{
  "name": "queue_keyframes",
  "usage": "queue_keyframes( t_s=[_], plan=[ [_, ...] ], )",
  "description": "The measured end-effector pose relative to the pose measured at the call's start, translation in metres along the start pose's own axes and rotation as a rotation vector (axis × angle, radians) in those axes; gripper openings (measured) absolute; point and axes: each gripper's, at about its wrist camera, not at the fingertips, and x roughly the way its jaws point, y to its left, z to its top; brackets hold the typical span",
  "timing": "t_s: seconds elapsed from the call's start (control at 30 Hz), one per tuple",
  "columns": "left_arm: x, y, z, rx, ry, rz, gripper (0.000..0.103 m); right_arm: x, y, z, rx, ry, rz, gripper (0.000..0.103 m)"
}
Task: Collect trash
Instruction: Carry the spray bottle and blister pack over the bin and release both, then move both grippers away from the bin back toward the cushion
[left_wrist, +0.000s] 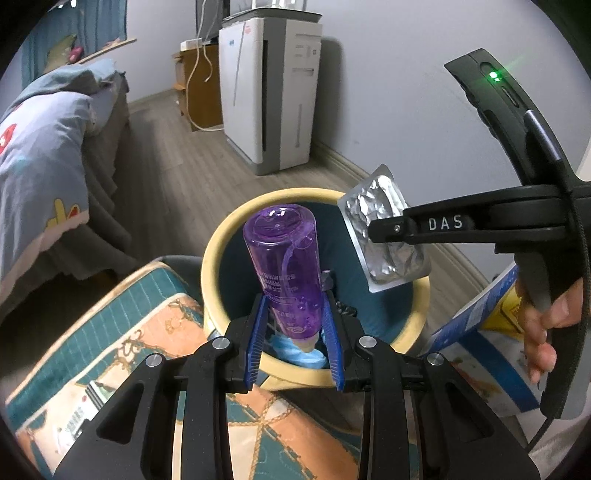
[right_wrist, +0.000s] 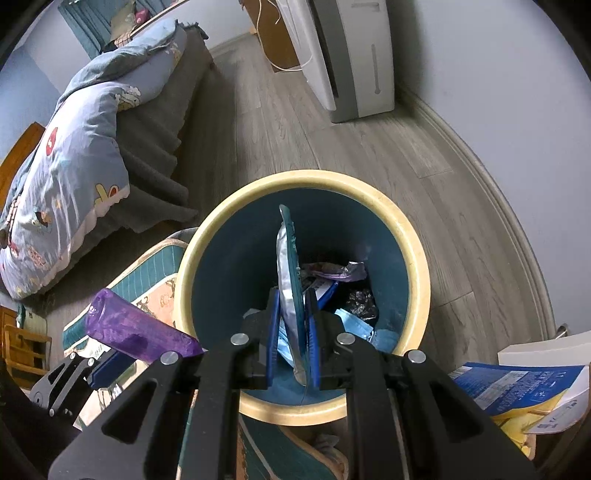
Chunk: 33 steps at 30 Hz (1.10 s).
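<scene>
My left gripper (left_wrist: 295, 314) is shut on a purple plastic bottle (left_wrist: 286, 258), held over the near rim of a round bin (left_wrist: 218, 240) with a cream rim and teal inside. The bottle also shows in the right wrist view (right_wrist: 136, 328), left of the bin (right_wrist: 417, 258). My right gripper (right_wrist: 293, 310) is shut on a silver blister pack (right_wrist: 286, 280), held edge-on above the bin's opening. In the left wrist view the blister pack (left_wrist: 384, 229) hangs over the bin's right rim in my right gripper (left_wrist: 373, 230). The bin holds blue face masks (right_wrist: 354, 325) and wrappers (right_wrist: 340, 273).
A patterned cushion (left_wrist: 122, 350) lies left of the bin. A bed with a blue quilt (right_wrist: 81, 155) stands at the left. A white air purifier (left_wrist: 273, 92) stands by the far wall. A blue and yellow box (right_wrist: 517, 387) lies at the right.
</scene>
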Motion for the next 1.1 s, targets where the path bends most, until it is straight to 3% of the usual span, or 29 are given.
queue_keyframes(
  t_s=[0.3,0.4,0.47,0.5,0.53,0.6,0.73,0.8,1.1],
  plan=[
    [0.009,-0.003,-0.001,0.004,0.033,0.003,0.032,0.005,0.002,-0.001,-0.015,0.019,-0.012,0.014],
    [0.005,-0.002,0.001,-0.011,0.016,0.005,0.042,0.004,0.003,0.000,-0.010,0.010,-0.020,0.015],
    [0.001,0.000,0.001,-0.017,0.004,0.012,0.050,0.004,0.002,0.000,0.003,0.008,-0.030,0.034],
    [-0.001,0.001,0.000,-0.018,0.000,0.015,0.053,0.004,0.001,0.000,0.010,0.006,-0.033,0.053],
    [-0.002,0.002,0.000,-0.018,0.002,0.019,0.054,0.004,0.001,0.000,0.019,0.002,-0.037,0.065],
    [-0.006,0.005,-0.001,-0.017,0.005,0.030,0.065,0.003,0.000,0.000,0.025,-0.003,-0.040,0.070],
    [-0.018,0.014,-0.005,-0.027,-0.005,0.068,0.084,0.000,0.005,0.001,0.033,-0.016,-0.033,0.094],
    [-0.027,0.022,-0.006,-0.039,-0.012,0.088,0.091,-0.002,0.009,0.002,0.026,-0.023,-0.030,0.097],
    [-0.057,0.052,-0.019,-0.069,-0.012,0.147,0.095,-0.003,0.040,-0.001,-0.037,-0.019,-0.042,0.097]
  ],
)
